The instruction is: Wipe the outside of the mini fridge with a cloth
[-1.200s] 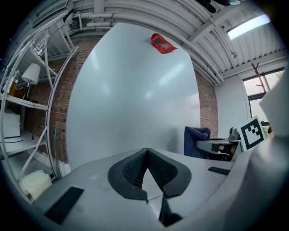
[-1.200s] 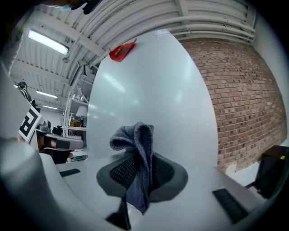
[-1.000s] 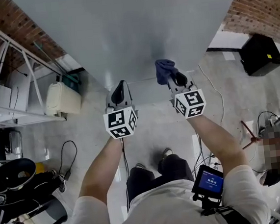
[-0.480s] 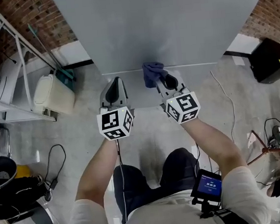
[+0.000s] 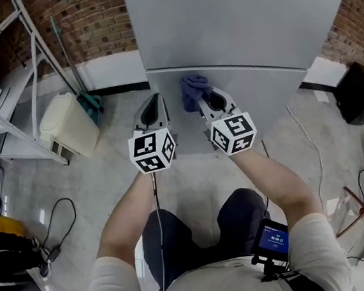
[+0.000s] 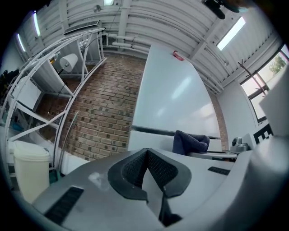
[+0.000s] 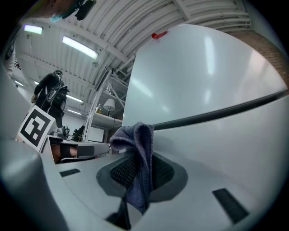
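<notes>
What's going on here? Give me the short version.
A person stands facing a grey fridge with tongs in each hand. The right tongs are shut on a blue cloth, holding it up at the fridge front just below the seam between its two doors. The left tongs are shut with nothing in them and sit beside the right ones, near the fridge's left edge.

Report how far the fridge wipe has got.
Done: the cloth is clamped in the right gripper. In hand: it is held up to the fridge front, just below the door seam; whether it touches is unclear. The left gripper is shut and empty. Left: no wiped patch shows on the fridge, so treat nearly the whole outside as yet to do.
</notes>
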Motion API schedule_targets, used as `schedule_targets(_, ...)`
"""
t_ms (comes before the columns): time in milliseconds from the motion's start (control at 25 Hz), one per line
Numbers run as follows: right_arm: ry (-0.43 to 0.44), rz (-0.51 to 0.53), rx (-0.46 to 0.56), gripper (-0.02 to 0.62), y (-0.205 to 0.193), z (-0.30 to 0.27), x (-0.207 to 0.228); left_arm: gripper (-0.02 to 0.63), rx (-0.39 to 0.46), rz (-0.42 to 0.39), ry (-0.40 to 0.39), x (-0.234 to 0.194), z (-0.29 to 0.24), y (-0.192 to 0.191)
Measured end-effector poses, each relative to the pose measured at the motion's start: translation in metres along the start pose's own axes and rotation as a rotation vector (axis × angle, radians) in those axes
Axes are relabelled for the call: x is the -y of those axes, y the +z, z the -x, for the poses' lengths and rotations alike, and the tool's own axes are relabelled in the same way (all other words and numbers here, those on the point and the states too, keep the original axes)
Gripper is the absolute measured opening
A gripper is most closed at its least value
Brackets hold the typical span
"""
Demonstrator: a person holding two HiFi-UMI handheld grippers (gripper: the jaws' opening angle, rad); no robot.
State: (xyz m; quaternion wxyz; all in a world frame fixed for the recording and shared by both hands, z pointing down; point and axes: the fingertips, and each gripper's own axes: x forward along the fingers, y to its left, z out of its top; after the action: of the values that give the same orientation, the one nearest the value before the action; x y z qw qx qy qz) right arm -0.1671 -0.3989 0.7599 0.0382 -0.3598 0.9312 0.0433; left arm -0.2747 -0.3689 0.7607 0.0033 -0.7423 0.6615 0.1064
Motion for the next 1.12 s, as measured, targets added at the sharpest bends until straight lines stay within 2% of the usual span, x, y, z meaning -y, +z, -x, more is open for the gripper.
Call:
schedule_targets(320, 0.04, 0.027, -0.005, 0.058, -0.012, -0.036, -0.043, 0.003, -0.002, 0.014, 0.016, -0.025, 0.017, -0.014)
schedule_targets(520, 0.007, 0.018, -0.021, 0.058, -0.024, -0.054, -0.051, 0.003, -0.006, 0.001, 0.03, -0.042, 0.029, -0.016)
schedule_targets(800, -0.071, 0.029, -0.019, 0.058, -0.021, -0.033, -0.02, 0.003, 0.002, -0.003, 0.002, -0.029, 0.03, -0.016)
schedule_targets(1120, -0.175, 0.069, -0.019, 0.058, -0.017, 0.022, 0.05, 0.003, -0.01, -0.004, -0.078, 0.03, 0.01, -0.03)
